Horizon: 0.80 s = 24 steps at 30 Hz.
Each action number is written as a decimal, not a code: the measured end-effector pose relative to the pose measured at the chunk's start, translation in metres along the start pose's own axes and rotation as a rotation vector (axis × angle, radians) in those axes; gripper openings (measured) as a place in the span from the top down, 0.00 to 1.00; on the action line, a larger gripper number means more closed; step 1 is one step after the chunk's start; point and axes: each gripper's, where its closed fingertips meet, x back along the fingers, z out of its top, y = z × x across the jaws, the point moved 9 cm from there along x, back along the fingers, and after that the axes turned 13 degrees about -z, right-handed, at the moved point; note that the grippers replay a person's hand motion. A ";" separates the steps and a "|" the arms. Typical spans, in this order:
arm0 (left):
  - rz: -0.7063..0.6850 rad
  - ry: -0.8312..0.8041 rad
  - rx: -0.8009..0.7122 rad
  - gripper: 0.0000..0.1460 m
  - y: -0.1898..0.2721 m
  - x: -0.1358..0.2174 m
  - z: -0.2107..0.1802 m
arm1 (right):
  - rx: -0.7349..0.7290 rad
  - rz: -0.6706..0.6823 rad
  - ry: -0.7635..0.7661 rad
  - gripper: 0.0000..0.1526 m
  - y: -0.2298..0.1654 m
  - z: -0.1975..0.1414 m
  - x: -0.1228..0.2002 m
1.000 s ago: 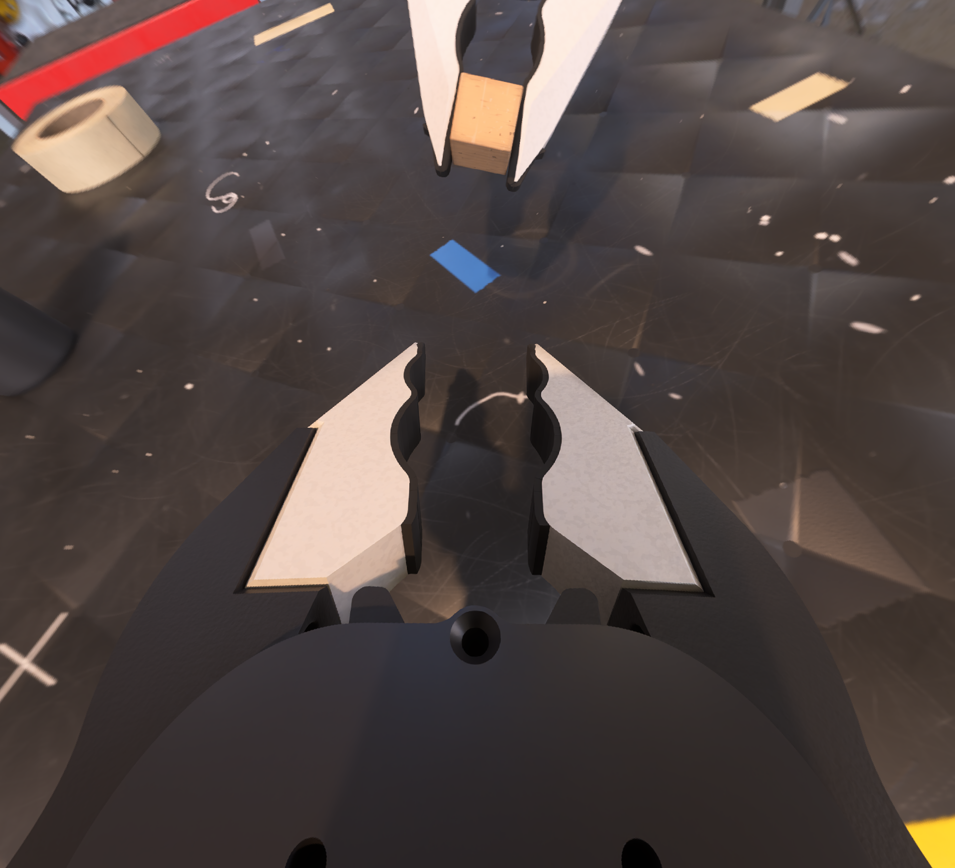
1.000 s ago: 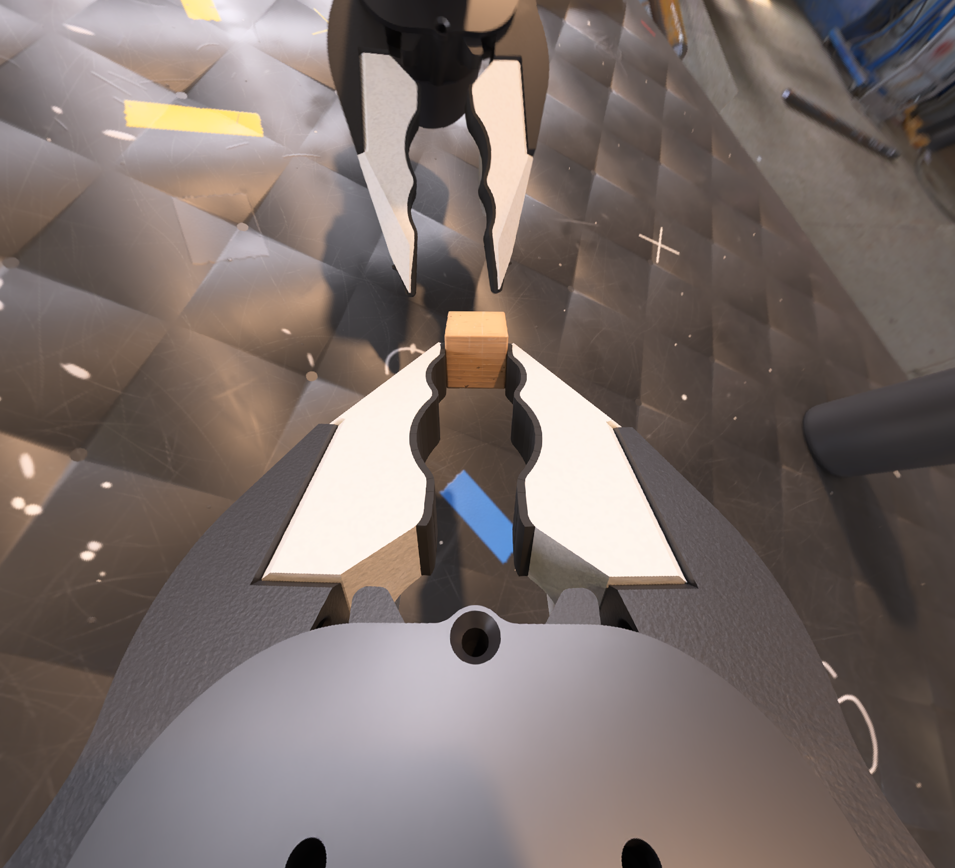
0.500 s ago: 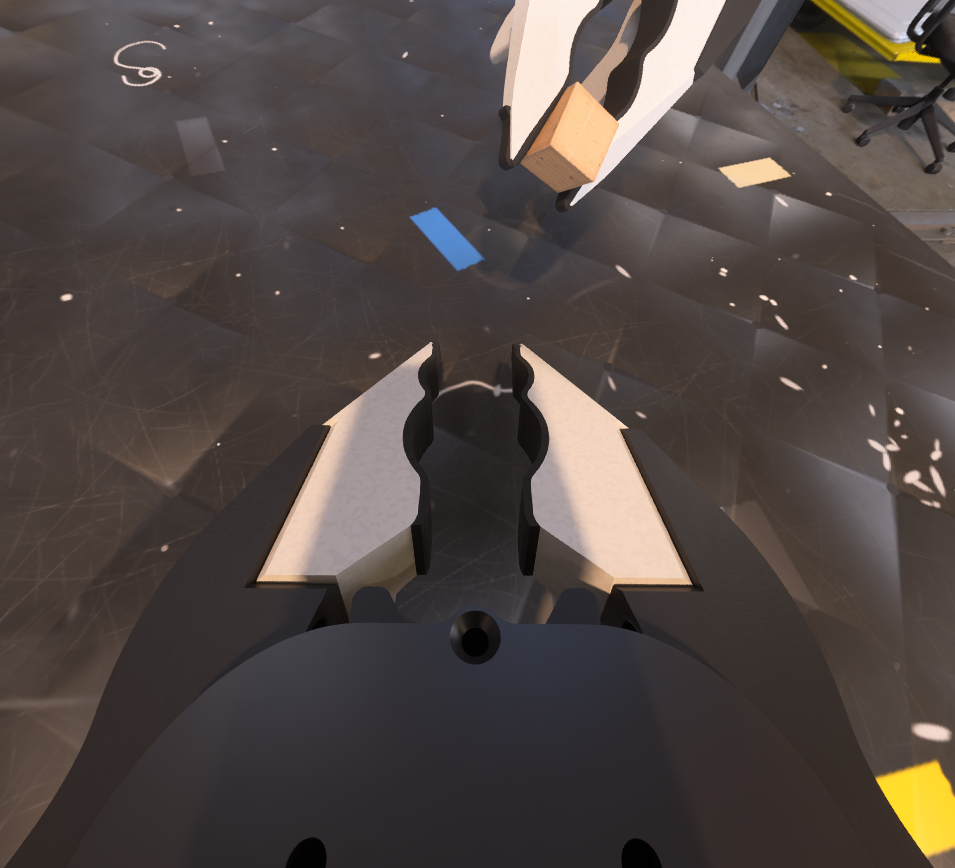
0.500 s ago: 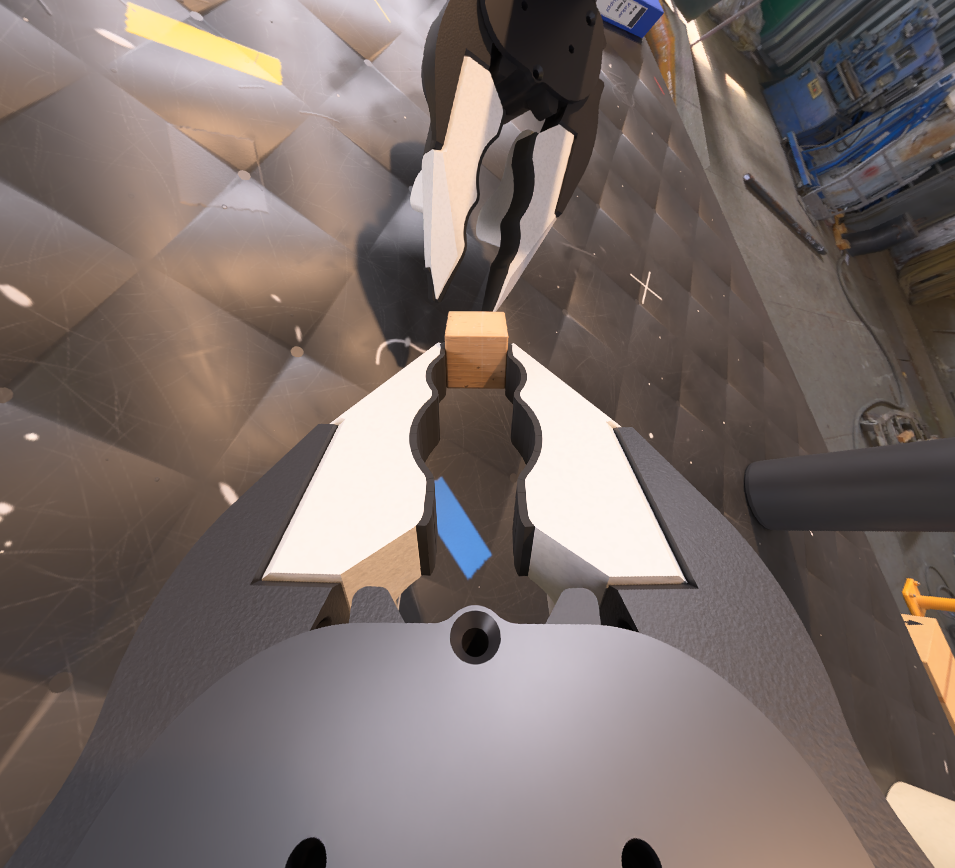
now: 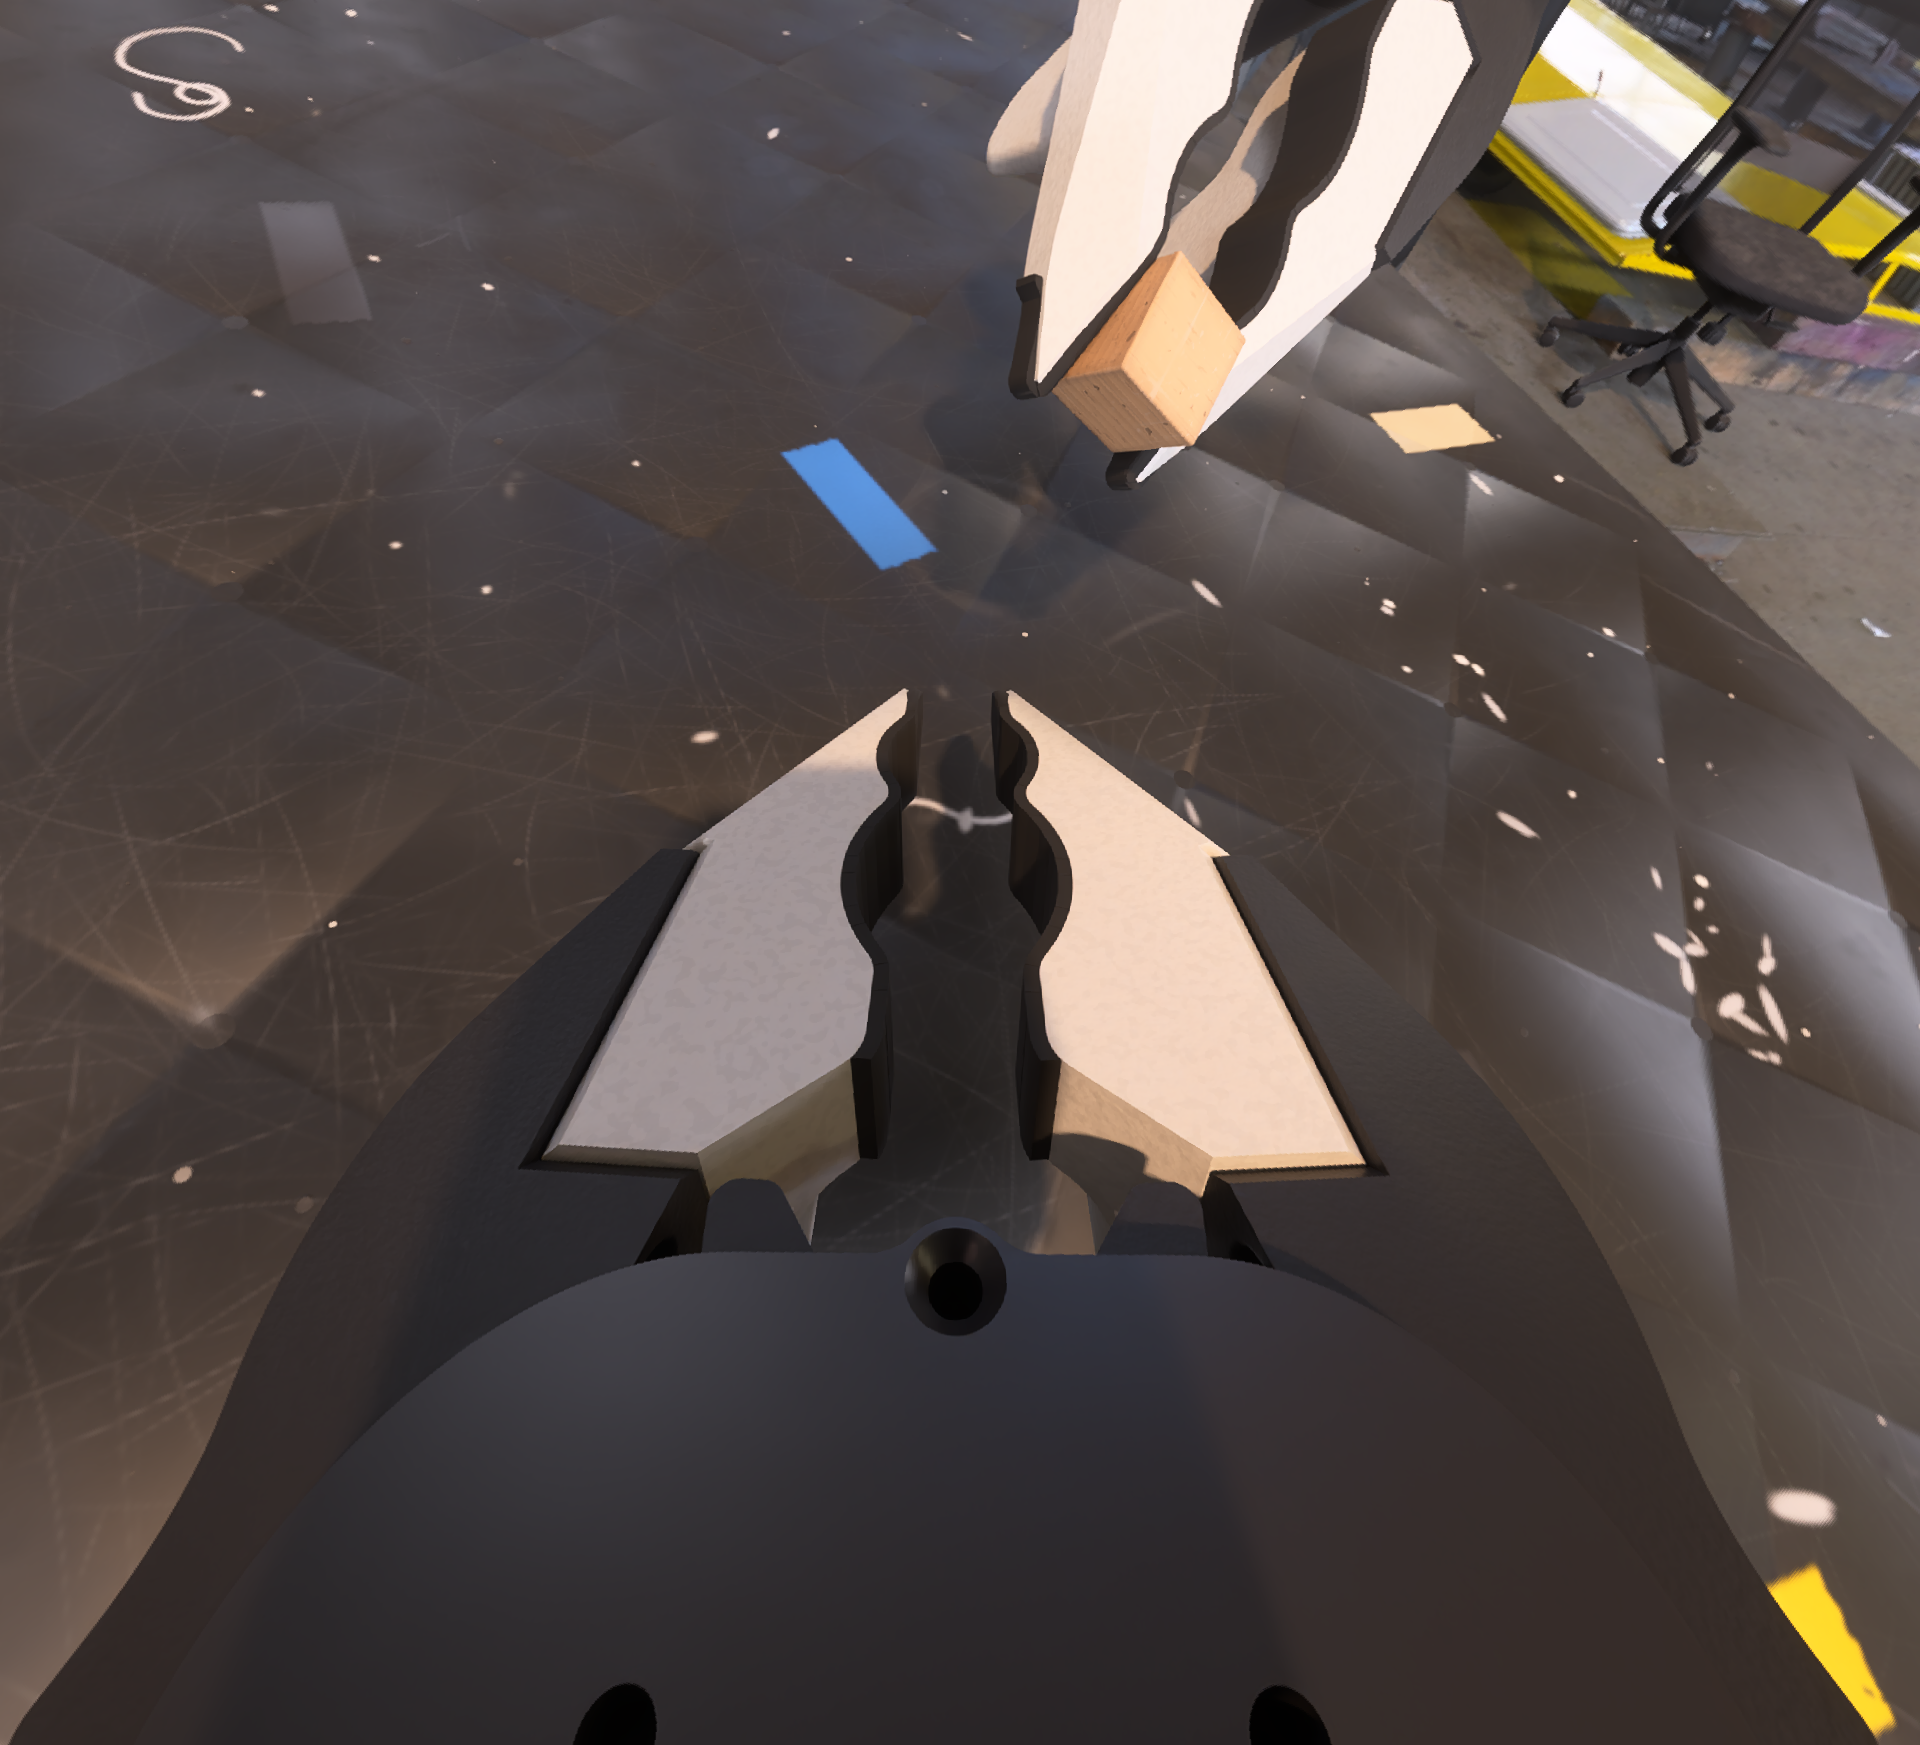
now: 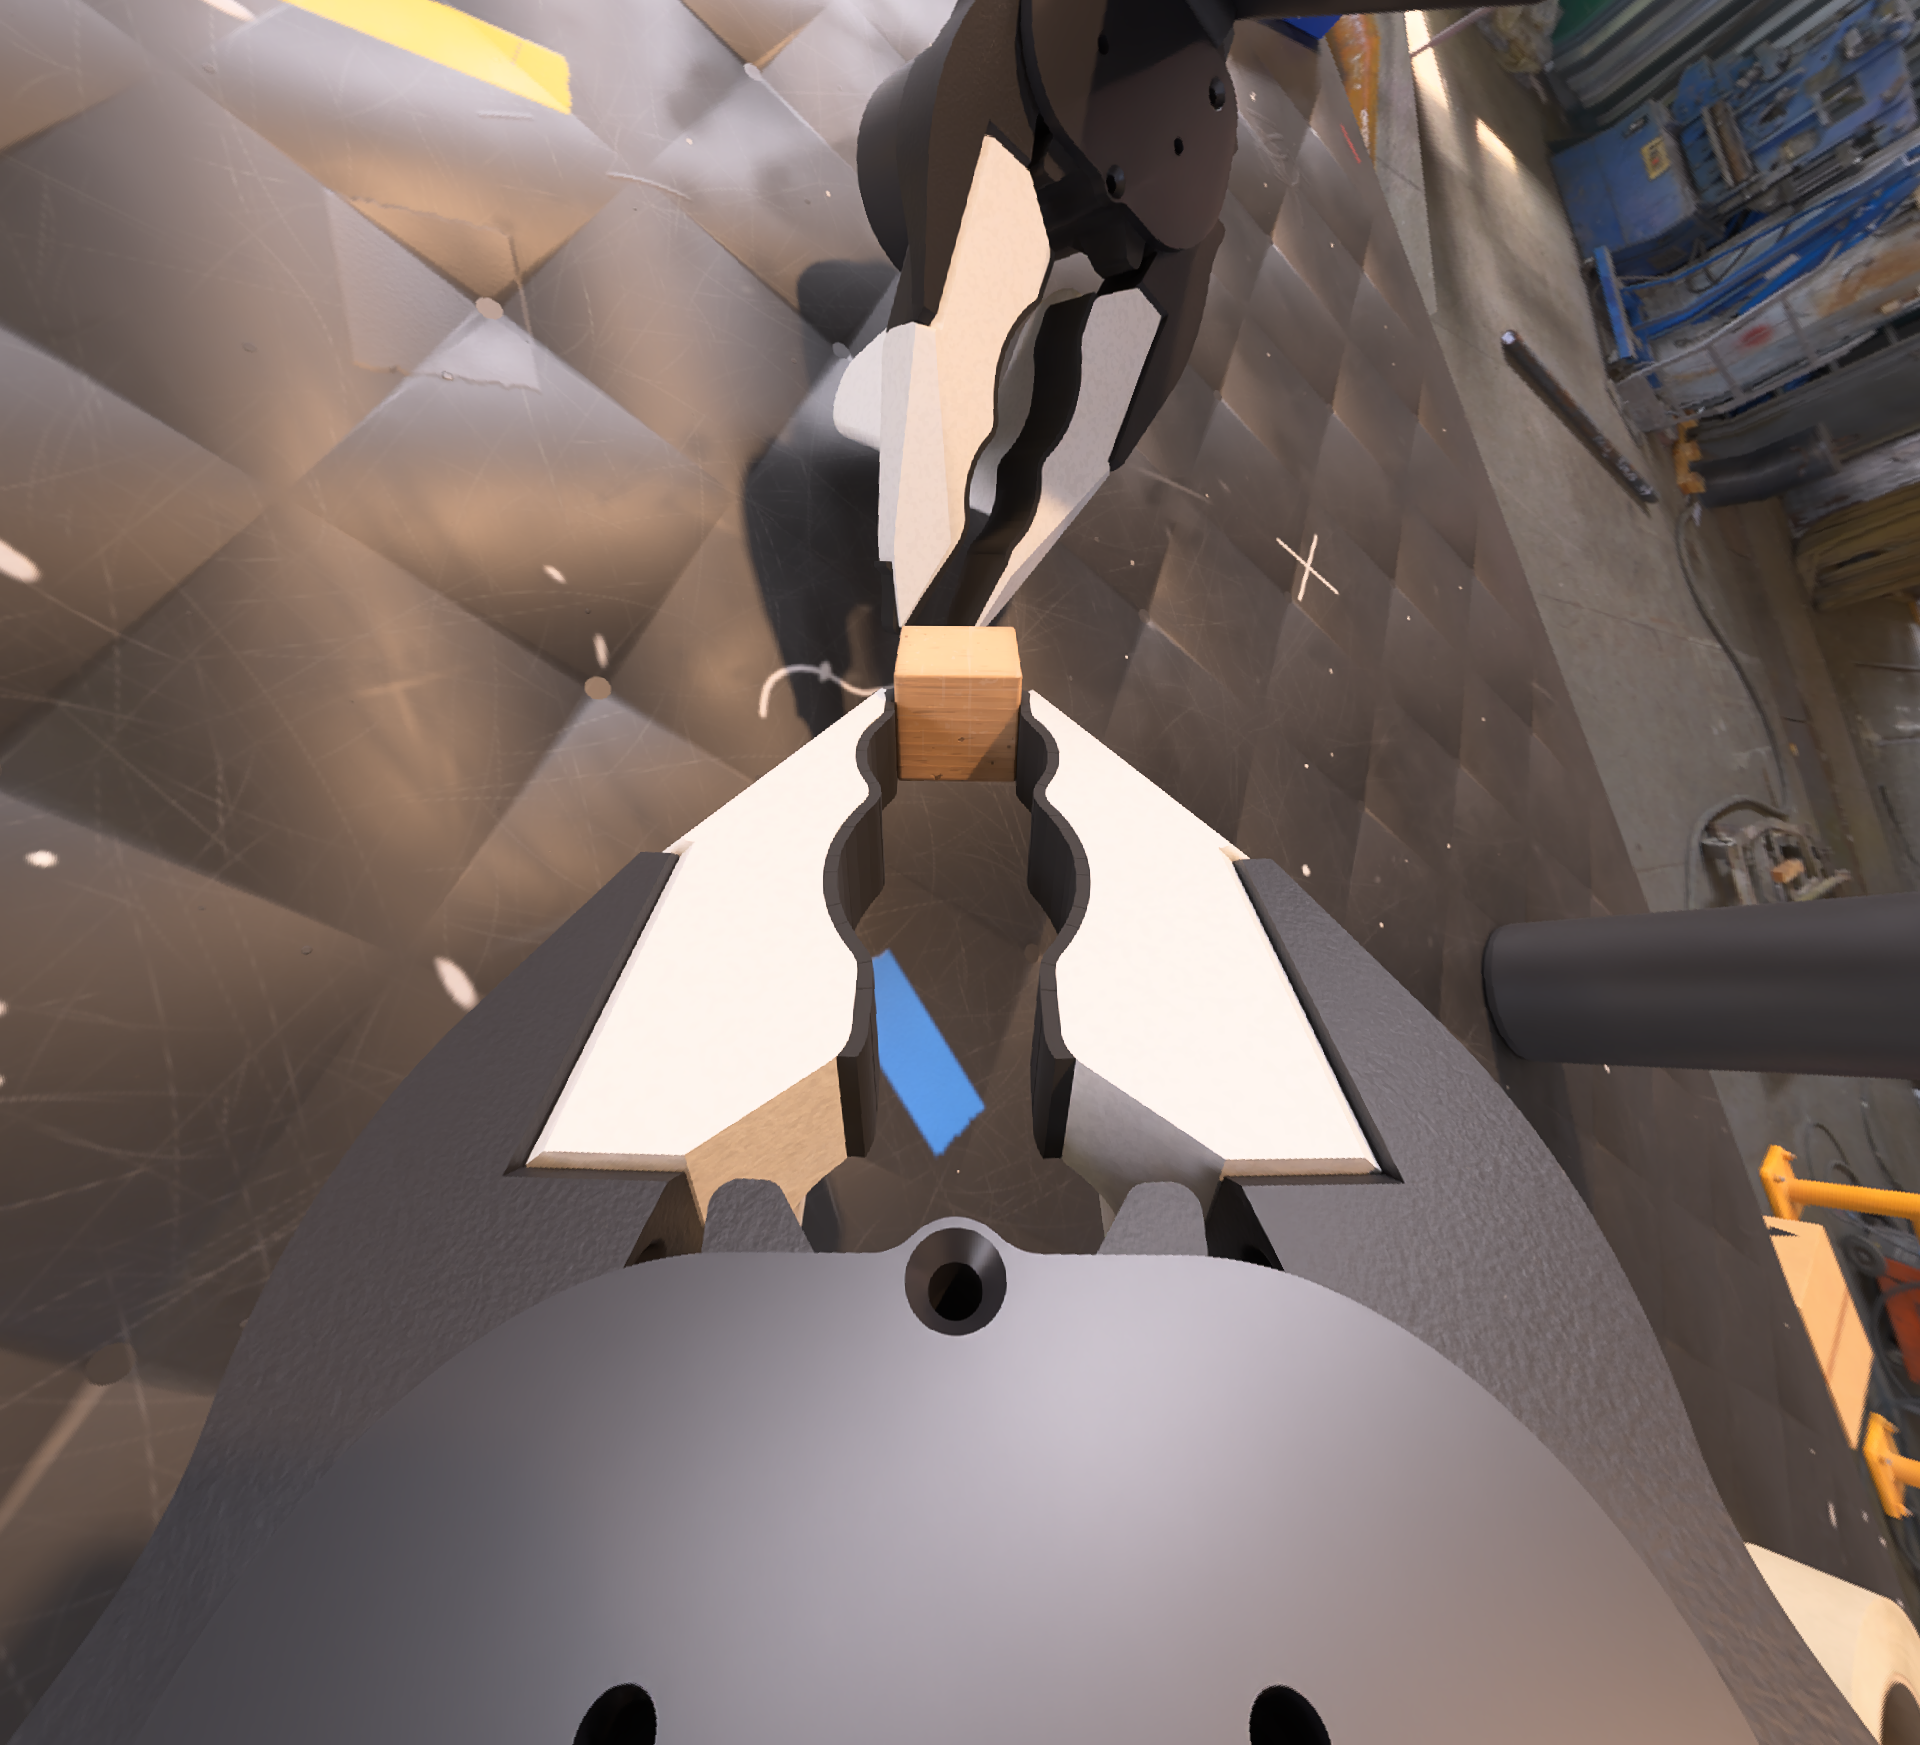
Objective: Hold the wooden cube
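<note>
My right gripper [image 6: 956, 708] pinched the wooden cube [image 6: 956, 703] between its two fingertips, both inner faces pressed flat against the cube's sides, with the cube at the very tip of the fingers and clear of the table [image 6: 312, 552]. Below the fingers, a strip of blue tape [image 6: 920, 1051] lay on the table surface. Just beyond the cube, my left gripper [image 6: 940, 604] pointed toward it, tips close to the cube's far face; I could not tell whether they touched. In the left wrist view, my left gripper [image 5: 951, 703] carried nothing, its fingers set close with only a narrow gap between the tips. Farther off there, the cube [image 5: 1153, 355] hung tilted above the table.

Compared with one second ago, the left fingers had narrowed markedly, and the cube had shifted right in the left wrist view.
</note>
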 end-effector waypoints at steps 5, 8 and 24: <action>-0.005 0.019 0.012 0.93 -0.001 0.000 0.000 | 0.014 -0.023 -0.005 0.86 -0.002 -0.001 0.002; -0.014 0.039 0.023 0.94 -0.001 -0.001 0.001 | 0.020 -0.040 -0.004 0.86 -0.002 -0.001 0.003; -0.076 0.061 0.064 0.88 0.000 -0.005 0.001 | -0.050 -0.051 -0.030 0.86 -0.003 0.001 0.011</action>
